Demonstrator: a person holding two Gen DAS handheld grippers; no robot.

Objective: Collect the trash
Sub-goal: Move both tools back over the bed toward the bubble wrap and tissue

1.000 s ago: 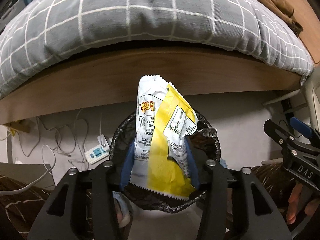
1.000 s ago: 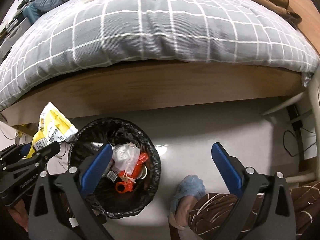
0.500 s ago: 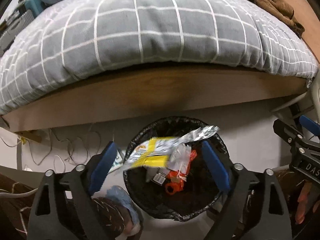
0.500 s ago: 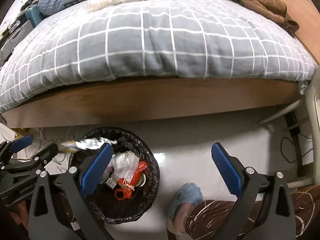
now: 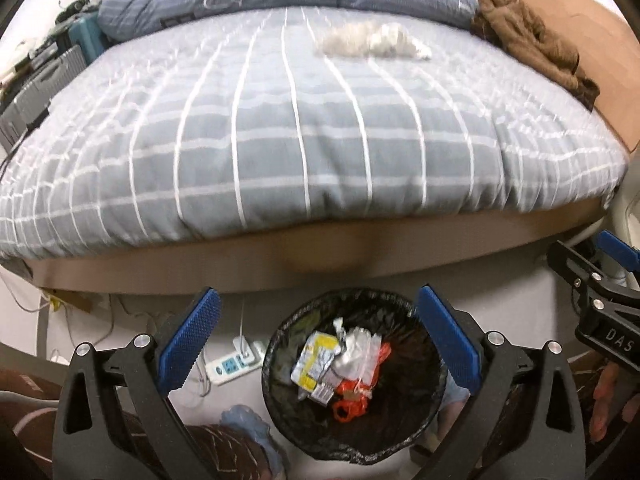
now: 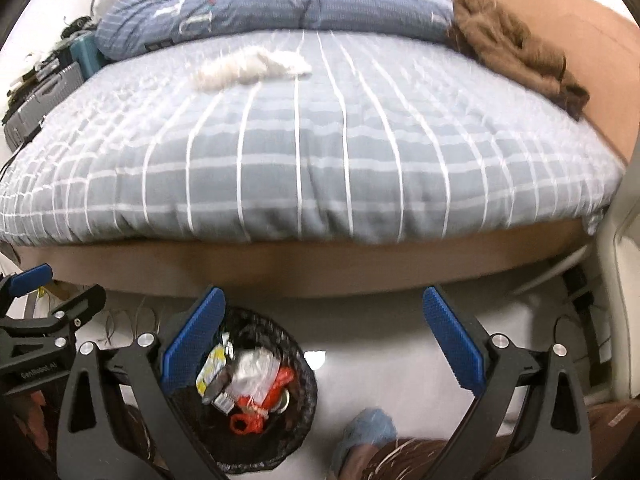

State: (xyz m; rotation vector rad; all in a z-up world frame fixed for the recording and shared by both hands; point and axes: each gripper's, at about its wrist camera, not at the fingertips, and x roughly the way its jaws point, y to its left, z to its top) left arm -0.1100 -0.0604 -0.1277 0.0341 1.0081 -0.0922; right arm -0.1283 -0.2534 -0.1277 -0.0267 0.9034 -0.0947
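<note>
**Wrapper in the bin, both grippers empty**

The left gripper (image 5: pixel 316 332) hangs above the bin (image 5: pixel 280 344) with its jaws spread wide and nothing between them; the blue pads (image 5: pixel 188 336) frame the bin's mouth at 9 and 3 o'clock. Inside the black-lined bin lies the yellow wrapper (image 5: pixel 316 360), toward 10 o'clock of the opening, touching a crumpled silver packet (image 5: pixel 356 348) beside it and an orange bag (image 5: pixel 352 396) at 5 o'clock of it.

The right gripper (image 6: pixel 324 336) is likewise wide open and holds nothing. From its camera the bin (image 6: pixel 304 364) sits at 7 o'clock in the frame, partly behind the left-hand pad (image 6: pixel 192 336), with the wrapper (image 6: pixel 212 368) against the near-left wall.

On the floor a white power strip (image 5: pixel 236 362) lies just beside the bin at 9 o'clock. Beyond the bin, at 12 o'clock, stands the bed with a grey checked duvet (image 5: pixel 304 128); a white crumpled wad (image 5: pixel 372 40) rests on it, and a brown garment (image 5: pixel 532 44) lies at the far right edge
</note>
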